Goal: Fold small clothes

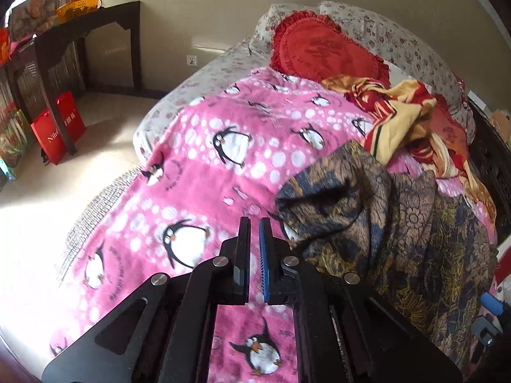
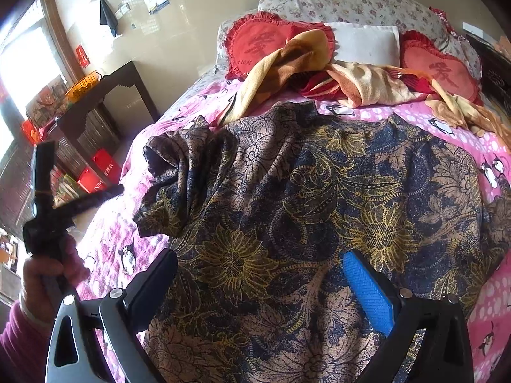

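A brown, navy and yellow floral-print garment [image 2: 303,210] lies spread on the pink penguin blanket [image 2: 488,316], its left sleeve [image 2: 166,159] bunched up. In the left wrist view the sleeve [image 1: 332,201] is lumped just right of my left gripper [image 1: 255,223], whose jaws are nearly together with nothing between them. My right gripper [image 2: 260,261] is wide open, low over the garment's lower part, its blue pad [image 2: 367,290] on the right. The left gripper with the hand holding it shows in the right wrist view [image 2: 48,210], off the garment's left side.
A yellow-red cloth [image 2: 319,73] lies crumpled beyond the garment, before red heart cushions [image 2: 252,44] and floral pillows [image 2: 351,0]. A dark side table [image 1: 83,32] with an orange basket [image 1: 78,6] and red bags [image 1: 57,131] stand on the floor to the left.
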Action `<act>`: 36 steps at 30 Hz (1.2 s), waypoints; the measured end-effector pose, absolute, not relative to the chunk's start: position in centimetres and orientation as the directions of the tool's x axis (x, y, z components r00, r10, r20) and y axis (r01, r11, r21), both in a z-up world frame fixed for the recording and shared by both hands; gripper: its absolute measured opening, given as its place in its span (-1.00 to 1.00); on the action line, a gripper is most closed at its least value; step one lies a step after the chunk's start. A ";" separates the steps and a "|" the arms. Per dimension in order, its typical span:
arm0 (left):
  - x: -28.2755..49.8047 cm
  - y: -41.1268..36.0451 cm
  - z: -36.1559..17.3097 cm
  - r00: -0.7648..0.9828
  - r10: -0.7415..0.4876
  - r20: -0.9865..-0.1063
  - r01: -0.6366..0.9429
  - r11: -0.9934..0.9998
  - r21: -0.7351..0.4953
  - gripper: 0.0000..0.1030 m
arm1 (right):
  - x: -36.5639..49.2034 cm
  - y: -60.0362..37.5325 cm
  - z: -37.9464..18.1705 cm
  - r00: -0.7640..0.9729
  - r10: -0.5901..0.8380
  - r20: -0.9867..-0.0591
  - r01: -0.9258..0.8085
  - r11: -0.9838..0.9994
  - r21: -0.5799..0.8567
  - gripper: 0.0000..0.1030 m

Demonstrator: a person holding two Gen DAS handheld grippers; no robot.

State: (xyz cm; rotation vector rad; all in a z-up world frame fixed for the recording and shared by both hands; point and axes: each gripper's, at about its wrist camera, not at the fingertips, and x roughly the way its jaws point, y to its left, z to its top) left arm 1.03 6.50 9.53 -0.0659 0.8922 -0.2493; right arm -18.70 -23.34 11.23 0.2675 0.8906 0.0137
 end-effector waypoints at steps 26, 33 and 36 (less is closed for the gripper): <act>-0.3 2.2 3.0 0.389 -0.494 -0.778 0.101 0.862 -0.497 -0.47 | -18.9 -23.0 10.3 0.603 0.161 -0.781 0.106 0.955 0.278 1.00; 0.7 4.2 5.8 0.436 -0.460 -0.773 0.153 0.885 -0.440 -0.95 | -18.9 -22.5 10.3 0.602 0.171 -0.780 0.093 0.955 0.281 1.00; 1.7 7.6 10.6 0.538 -0.439 -0.720 0.166 0.892 -0.421 -1.00 | -19.0 -22.5 10.3 0.604 0.176 -0.778 0.085 0.956 0.282 1.00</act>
